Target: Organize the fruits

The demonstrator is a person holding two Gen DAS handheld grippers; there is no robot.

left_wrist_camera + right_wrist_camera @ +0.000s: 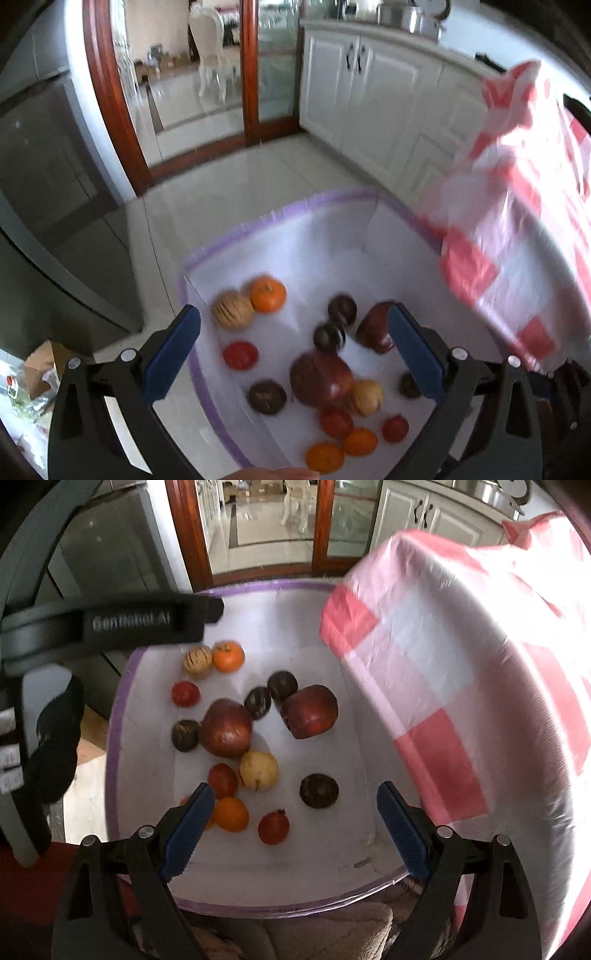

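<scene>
A clear bin with a purple rim (207,247) (122,686) holds several loose fruits: two big dark red pomegranates (320,378) (226,728), oranges (268,294) (229,656), a striped yellow melon (232,309) (197,660), small red fruits (240,355) (185,694) and dark purple round fruits (266,396) (318,790). My left gripper (293,354) is open and empty above the bin. My right gripper (295,827) is open and empty over the bin's near side. A red-and-white checked plastic bag (517,240) (461,683) hangs at the right.
The left gripper's body (110,624) crosses the upper left of the right wrist view. White cabinets (369,85), a wood-framed glass door (251,74) and a tiled floor (229,177) lie beyond the bin. A cardboard box (40,369) sits at lower left.
</scene>
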